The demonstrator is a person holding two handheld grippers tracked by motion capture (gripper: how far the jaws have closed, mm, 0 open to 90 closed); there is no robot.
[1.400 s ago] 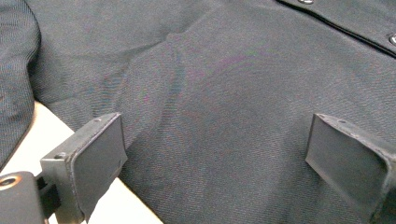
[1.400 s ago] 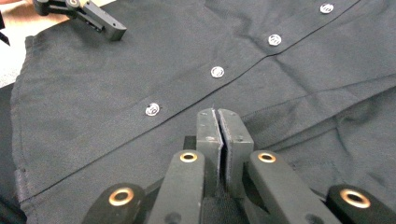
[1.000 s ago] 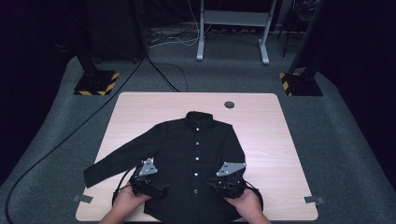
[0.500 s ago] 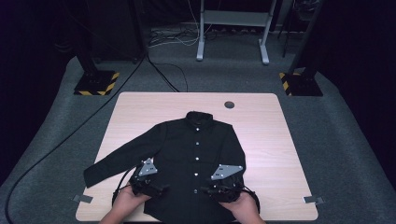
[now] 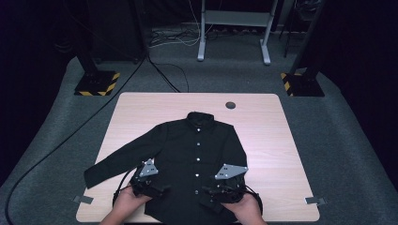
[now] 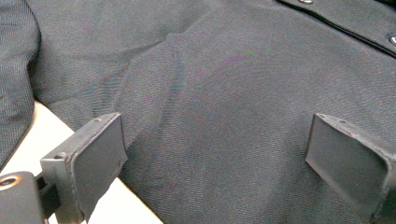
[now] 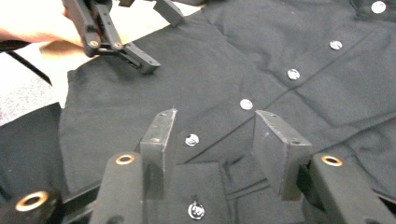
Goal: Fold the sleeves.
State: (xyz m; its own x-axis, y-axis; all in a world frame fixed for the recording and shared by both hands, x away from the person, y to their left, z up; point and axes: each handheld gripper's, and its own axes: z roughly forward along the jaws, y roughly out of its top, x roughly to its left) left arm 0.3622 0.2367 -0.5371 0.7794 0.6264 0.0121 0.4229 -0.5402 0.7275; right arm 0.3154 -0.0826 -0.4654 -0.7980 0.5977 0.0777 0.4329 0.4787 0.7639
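The right claw point(image 7: 212, 154), its jaws just opening, is hanging released over the black buttoned cotton shirt point(image 5: 197, 154); the left claw point(image 6: 215, 154) is gaping beside the hem. Both should be pinching the hem evenly.

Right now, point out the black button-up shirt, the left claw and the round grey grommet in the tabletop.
black button-up shirt point(image 5: 199, 140), high view, chest by the placket.
left claw point(image 5: 157, 190), high view, between its fingertips.
round grey grommet point(image 5: 230, 105), high view, its centre.
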